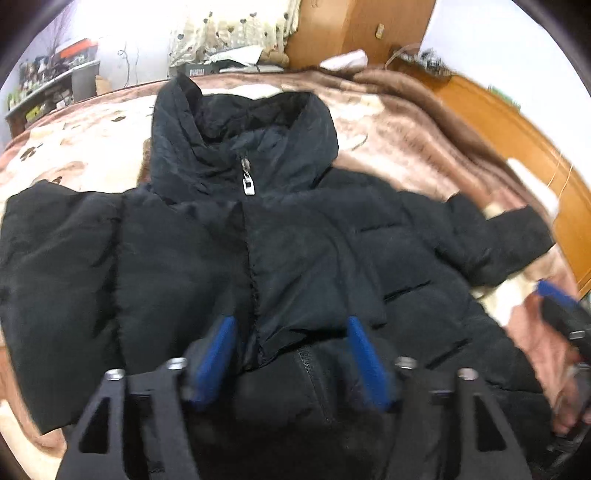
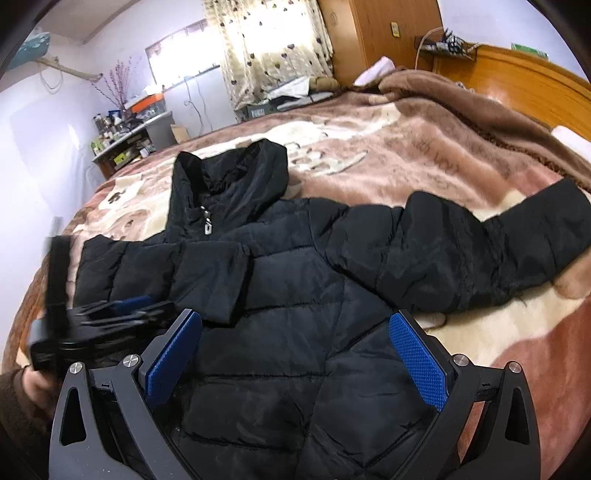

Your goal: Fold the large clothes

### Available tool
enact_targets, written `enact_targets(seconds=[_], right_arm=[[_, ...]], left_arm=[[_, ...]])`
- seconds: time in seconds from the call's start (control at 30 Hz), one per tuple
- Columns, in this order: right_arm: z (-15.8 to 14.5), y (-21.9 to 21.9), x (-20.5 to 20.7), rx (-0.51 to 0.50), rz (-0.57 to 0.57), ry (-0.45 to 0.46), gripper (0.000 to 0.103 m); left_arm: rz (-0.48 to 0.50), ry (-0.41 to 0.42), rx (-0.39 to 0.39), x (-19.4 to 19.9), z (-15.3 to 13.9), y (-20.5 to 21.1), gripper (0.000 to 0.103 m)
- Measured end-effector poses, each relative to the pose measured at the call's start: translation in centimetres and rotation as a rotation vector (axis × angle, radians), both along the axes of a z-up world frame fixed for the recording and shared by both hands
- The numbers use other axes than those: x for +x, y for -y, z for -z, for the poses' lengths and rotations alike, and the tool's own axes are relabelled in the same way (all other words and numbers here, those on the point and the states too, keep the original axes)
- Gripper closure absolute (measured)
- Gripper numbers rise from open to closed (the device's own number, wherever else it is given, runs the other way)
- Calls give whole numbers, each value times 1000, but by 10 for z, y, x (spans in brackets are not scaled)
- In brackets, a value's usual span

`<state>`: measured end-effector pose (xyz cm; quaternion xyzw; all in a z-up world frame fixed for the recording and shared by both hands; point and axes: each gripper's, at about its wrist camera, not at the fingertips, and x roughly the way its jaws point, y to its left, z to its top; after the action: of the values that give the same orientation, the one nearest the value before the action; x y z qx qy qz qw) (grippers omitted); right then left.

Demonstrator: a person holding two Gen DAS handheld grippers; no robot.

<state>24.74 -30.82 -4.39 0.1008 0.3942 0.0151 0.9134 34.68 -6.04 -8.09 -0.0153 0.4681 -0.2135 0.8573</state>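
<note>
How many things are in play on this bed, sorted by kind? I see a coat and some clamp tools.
Black puffer jacket: 1
Handheld grippers, the left gripper and the right gripper: 2
Patterned blanket under it all: 1
Total: 4

Pale walls, a bright curtained window (image 2: 266, 48), wooden wardrobe (image 2: 373, 33) and cluttered side table (image 2: 125, 144)

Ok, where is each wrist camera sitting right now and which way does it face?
Left wrist: above the black jacket, facing its hood; left gripper open, right gripper at the picture's right edge.
Right wrist: nearer the outstretched sleeve, facing across the bed; own pads apart, a hand.
Both share jacket, zipper pull, curtain.
</note>
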Motion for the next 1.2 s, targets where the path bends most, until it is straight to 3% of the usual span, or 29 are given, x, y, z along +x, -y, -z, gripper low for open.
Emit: enact_targets(seconds=[0.1, 0.23, 0.3, 0.53, 0.6, 0.73, 0.8, 0.83, 0.97, 1.2], right_arm=[[11, -7, 15, 18, -48, -44, 2], [34, -26, 46, 70, -118, -103, 2], [43, -37, 58, 83, -130, -129, 8], [78, -75, 97, 87, -175, -199, 23], [85, -80, 105, 76, -180, -225, 47], [88, -85, 107, 88, -195, -223, 64], [86, -82, 106, 91, -195, -215, 90], [85, -80, 105, 95, -192, -212, 94], [80, -75, 103, 109, -183, -210, 99], [38, -42, 87, 99, -109, -91, 100]], left_arm=[[-22, 6, -52, -3, -19, -20, 33], [-87, 90, -43, -11, -52, -60, 31], [-143, 104, -35, -10, -61, -84, 26], [-252, 93, 23, 2, -51, -135, 25], [-286, 63, 40, 4, -39, -142, 25], [-306, 16, 43, 7, -20, -147, 25], [-322, 7, 34, 7, -17, -151, 25], [-324, 12, 36, 6, -15, -149, 25], [-313, 11, 53, 7, -12, -143, 25], [-315, 34, 118, 11, -15, -131, 25]])
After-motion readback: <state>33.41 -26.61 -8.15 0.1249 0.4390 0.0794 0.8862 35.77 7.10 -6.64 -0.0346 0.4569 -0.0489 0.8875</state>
